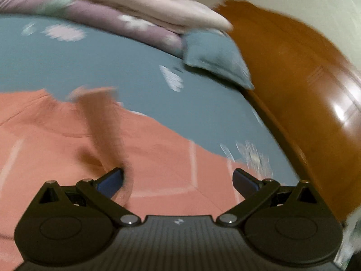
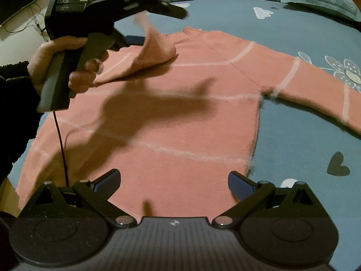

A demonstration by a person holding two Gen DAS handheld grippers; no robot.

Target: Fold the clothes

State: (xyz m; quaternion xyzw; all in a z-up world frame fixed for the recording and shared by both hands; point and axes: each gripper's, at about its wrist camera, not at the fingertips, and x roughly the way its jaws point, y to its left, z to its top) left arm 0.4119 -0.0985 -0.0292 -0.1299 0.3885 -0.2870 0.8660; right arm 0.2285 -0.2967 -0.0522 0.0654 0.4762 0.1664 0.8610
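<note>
I've got a salmon-pink sweater point(image 2: 180, 117) with pale stripes lying flat on the bed, one sleeve point(image 2: 153, 45) lifted.

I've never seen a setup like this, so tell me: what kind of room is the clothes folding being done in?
Most likely a bedroom. The pink sweater lies on a bed's blue flowered sheet, with a matching pillow and a wooden headboard behind it.

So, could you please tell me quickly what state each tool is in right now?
Left tool: open; the folded sleeve drapes against one finger, not pinched.
Right tool: open, holding nothing, above the pink sweater.
</note>
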